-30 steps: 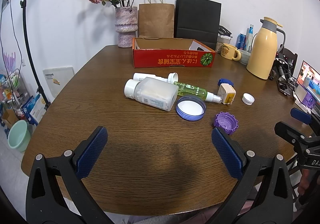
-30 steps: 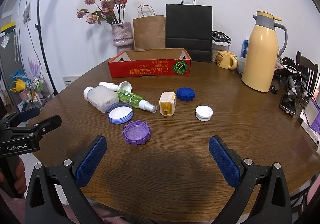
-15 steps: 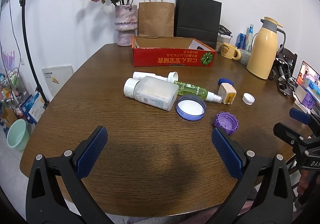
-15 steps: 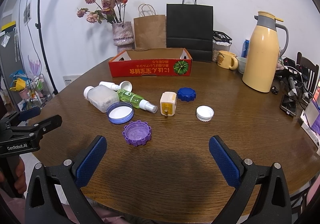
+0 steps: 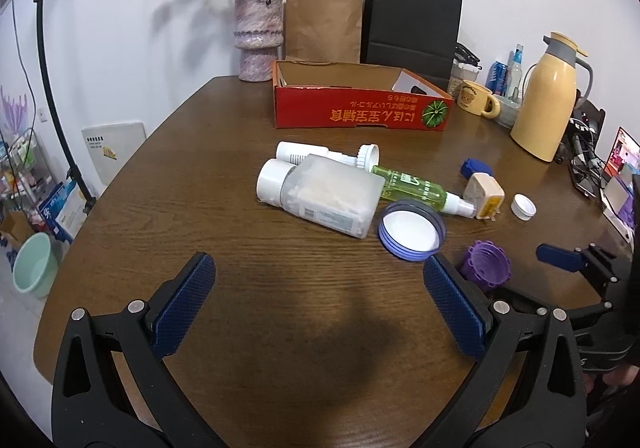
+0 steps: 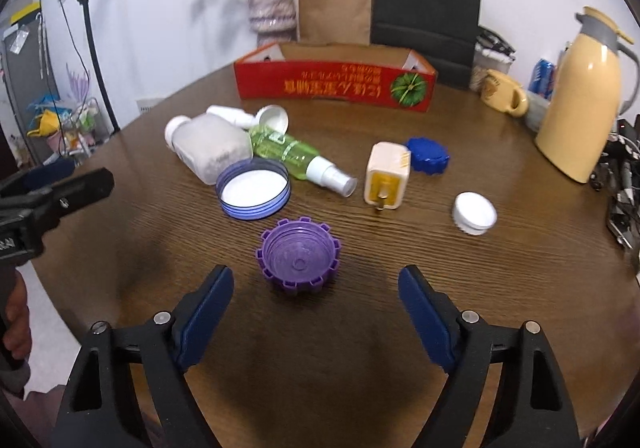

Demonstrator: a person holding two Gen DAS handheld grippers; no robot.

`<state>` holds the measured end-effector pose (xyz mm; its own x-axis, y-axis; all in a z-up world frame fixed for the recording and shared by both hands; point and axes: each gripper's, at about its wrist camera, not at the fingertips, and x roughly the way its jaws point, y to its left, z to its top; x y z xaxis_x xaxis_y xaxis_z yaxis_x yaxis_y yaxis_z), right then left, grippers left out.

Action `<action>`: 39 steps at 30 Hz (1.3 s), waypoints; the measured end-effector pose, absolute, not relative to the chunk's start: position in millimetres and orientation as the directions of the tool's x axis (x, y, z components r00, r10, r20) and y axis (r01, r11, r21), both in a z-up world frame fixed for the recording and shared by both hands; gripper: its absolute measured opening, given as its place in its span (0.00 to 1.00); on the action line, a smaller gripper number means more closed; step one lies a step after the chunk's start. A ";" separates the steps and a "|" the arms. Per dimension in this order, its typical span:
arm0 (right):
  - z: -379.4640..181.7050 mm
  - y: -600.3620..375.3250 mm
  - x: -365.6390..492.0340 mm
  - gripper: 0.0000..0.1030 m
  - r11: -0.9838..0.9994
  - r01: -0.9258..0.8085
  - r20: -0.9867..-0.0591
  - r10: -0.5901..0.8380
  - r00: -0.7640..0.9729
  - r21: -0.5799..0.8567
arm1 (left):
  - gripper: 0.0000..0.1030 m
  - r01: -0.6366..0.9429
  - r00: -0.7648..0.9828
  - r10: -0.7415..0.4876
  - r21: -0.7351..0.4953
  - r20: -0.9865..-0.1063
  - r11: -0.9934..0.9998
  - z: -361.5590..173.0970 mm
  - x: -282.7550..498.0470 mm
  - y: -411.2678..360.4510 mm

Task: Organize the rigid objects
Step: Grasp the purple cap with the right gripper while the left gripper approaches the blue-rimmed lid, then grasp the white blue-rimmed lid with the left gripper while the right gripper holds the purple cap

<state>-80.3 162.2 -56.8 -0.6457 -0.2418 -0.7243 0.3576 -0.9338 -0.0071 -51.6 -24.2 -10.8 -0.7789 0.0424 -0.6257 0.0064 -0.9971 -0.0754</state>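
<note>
Barely started, by the look of it. Red box (image 5: 360,114) at the back of the surface (image 5: 200,188), nothing seen inside from the left wrist view, though the near part of its floor sits hidden behind the front wall. Everything to sort lying loose in the middle of the surface: frosted bottle (image 5: 324,194) on its side, white tube (image 5: 304,154) behind it and touching, green spray bottle (image 5: 416,190) lying beside, nozzle end just against the yellow plug (image 5: 484,194). Blue-rimmed lid (image 5: 411,230) face up just in front of the frosted bottle. Dark blue cap (image 6: 428,155) just behind the plug, white cap (image 6: 474,213) apart to the right, purple cap (image 6: 298,254) nearest, open side up.

Right gripper (image 6: 316,302) low over the surface, jaws closing, purple cap just ahead of the tips and not yet between the pads, no contact visible. Nothing held. Left gripper (image 5: 316,302) spread wide over bare wood, empty, short of the frosted bottle and lid.

Probable step in hand: reach for the purple cap. Left to do, as a judgement: grasp it, carry it to the box, then the same for all seven other loose items. Thermos (image 5: 546,100), mug (image 5: 476,100), vase (image 5: 258,36) and paper bags (image 5: 372,24) along the back edge likely not part of the job.
</note>
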 end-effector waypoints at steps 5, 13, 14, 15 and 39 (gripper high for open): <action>-68.4 154.4 -93.6 0.74 -0.926 0.377 -0.755 -0.248 -0.607 0.000 | 1.00 -0.006 -0.768 0.050 -0.071 -0.638 -0.997 -14.8 -63.0 -23.4; -71.4 156.3 -104.1 0.55 -0.921 0.390 -0.759 -0.265 -0.595 0.015 | 1.00 -0.043 -0.743 0.082 -0.075 -0.664 -0.996 -21.8 -76.6 -10.1; -70.9 157.5 -104.8 0.55 -0.921 0.389 -0.758 -0.265 -0.596 0.015 | 1.00 -0.047 -0.742 0.085 -0.075 -0.665 -0.996 -21.9 -78.4 -8.4; -70.2 158.8 -105.6 0.55 -0.922 0.388 -0.757 -0.264 -0.598 0.015 | 1.00 -0.052 -0.741 0.089 -0.076 -0.666 -0.996 -22.4 -79.3 -6.1; -55.5 214.8 -134.1 0.55 -0.928 0.371 -0.721 -0.247 -0.647 -0.016 | 0.80 -0.049 -0.638 0.074 -0.056 -0.767 -0.997 -50.8 -128.5 62.1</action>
<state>-134.1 214.8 -55.5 -0.6473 -0.2466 -0.7213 0.3713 -0.9284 -0.0158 -128.5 62.1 -50.8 -0.6379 0.0739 -0.7665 -0.0487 -0.9973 -0.0557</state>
